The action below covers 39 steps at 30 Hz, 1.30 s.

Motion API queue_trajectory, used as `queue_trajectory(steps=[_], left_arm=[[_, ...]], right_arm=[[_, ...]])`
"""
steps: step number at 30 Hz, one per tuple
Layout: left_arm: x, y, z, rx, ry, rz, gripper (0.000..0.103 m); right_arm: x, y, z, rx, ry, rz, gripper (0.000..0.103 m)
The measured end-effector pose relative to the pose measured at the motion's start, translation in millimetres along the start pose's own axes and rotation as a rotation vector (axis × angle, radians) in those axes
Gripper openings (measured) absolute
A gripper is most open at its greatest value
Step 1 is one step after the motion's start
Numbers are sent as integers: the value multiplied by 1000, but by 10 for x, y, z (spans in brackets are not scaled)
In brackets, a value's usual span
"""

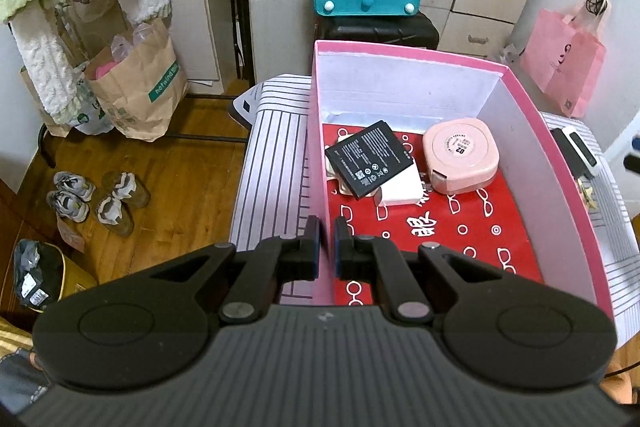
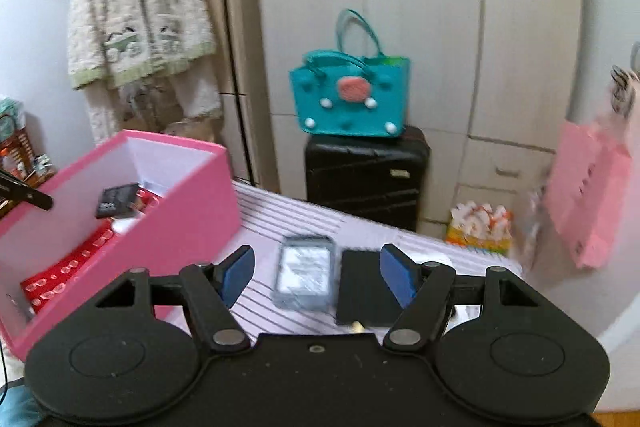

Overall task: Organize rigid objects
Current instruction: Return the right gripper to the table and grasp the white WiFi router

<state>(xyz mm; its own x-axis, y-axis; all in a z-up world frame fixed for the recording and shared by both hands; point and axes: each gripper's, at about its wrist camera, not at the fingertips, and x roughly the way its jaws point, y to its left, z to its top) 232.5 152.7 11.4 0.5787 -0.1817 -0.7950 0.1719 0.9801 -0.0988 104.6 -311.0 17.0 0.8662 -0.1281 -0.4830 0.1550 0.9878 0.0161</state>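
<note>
An open pink box (image 1: 532, 115) with a red patterned floor stands on a striped table (image 1: 272, 155). Inside it lie a black battery (image 1: 370, 157), a pink rounded case (image 1: 460, 157) and a white block (image 1: 400, 193). My left gripper (image 1: 327, 237) is shut on the box's left wall near the front corner. In the right wrist view the pink box (image 2: 192, 211) is at the left. My right gripper (image 2: 317, 253) hangs open and empty above the table, over a grey phone-like device (image 2: 306, 275) and a black flat slab (image 2: 362, 287). That view is motion-blurred.
A teal felt bag (image 2: 352, 99) sits on a black suitcase (image 2: 366, 179) behind the table, with cabinets behind. A pink paper bag (image 1: 564, 67) hangs at the right. Brown paper bags (image 1: 136, 87) and shoes (image 1: 100, 199) are on the wooden floor at the left. A black-and-white gadget (image 1: 576, 147) lies right of the box.
</note>
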Motion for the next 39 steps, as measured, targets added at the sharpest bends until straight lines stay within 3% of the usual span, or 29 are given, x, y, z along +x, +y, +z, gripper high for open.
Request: queue_trajectory(steps=[8,19,25,28,30,32,35,39], left_arm=[[-8,-32,-17,-15,-10,22,6],[-10,-108,-22,9,-9,59,6],[-2,-143,-15,10,-8,73,6],[-5,-154,-14,7,-8,78,6],[-8,-152,-16,6,-9,80,6],[-18,-154,-22,6,-11,83,6],[-24,-163,-25,6,-10,89,6],[-29,-182,-27,9,-7,97,6]], right_arm=[[268,-350,-298,-75,14,-145,74],[744,-753,-456,-41,139,-139,71],[671,-925,-474,-57,160,-25,45],[613,-942,-471,-50,183,12,42],[594,-932,-459,-52,190,-17,49],[587,-909,-444,-89,173,-36,63],[696,-907,-411,-146,179,-60,69],[934,-968,-381,-173,216,-5,74]])
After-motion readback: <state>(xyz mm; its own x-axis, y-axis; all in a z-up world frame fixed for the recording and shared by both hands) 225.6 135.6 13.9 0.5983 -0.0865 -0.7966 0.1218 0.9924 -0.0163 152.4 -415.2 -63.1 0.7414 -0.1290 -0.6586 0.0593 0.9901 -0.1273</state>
